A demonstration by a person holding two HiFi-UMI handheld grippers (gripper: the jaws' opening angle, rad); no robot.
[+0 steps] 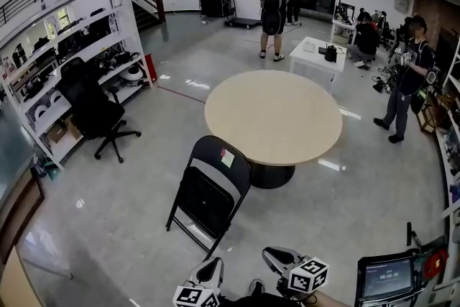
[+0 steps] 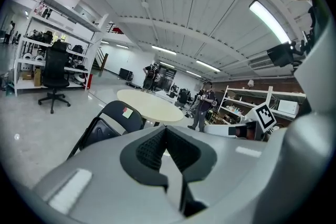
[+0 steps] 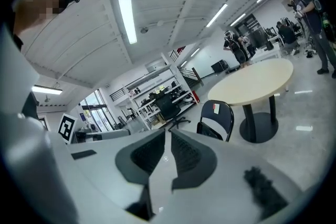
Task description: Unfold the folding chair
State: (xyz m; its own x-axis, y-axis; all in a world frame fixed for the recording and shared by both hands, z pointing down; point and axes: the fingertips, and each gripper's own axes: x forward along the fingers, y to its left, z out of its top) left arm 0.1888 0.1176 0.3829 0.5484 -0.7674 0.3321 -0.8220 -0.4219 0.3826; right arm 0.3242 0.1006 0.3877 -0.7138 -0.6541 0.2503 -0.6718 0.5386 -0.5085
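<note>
Sticker (image 1: 228, 159) on folding chair (image 1: 205, 199), screen (image 1: 387, 278): illegible.

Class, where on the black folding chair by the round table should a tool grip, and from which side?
Probably the backrest's curved top edge of the folding chair, from the near side: the chair stands upright and folded, that edge is thin and bare, and the table blocks the far side.
</note>
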